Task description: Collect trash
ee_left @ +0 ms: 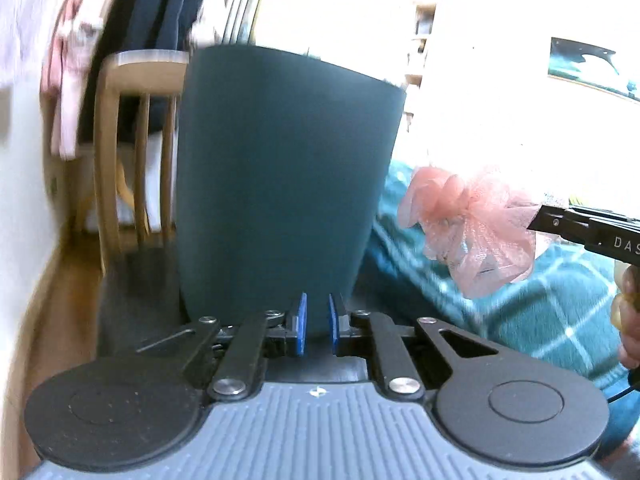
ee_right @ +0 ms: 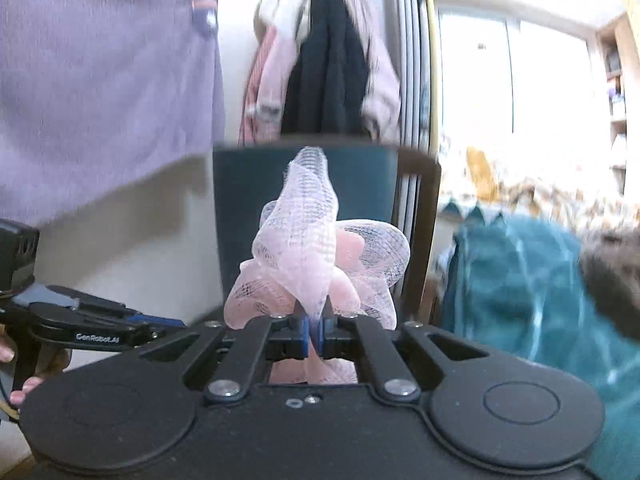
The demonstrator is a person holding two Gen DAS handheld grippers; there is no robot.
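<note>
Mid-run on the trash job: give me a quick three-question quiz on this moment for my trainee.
1. True or false: the right gripper is empty.
2. What fills the view straight ahead of the left gripper? A) a bin B) a laptop C) a sink
3. What colour is the mesh?
Key: 1 false, it is shut on the mesh. 2 A. 3 pink.
</note>
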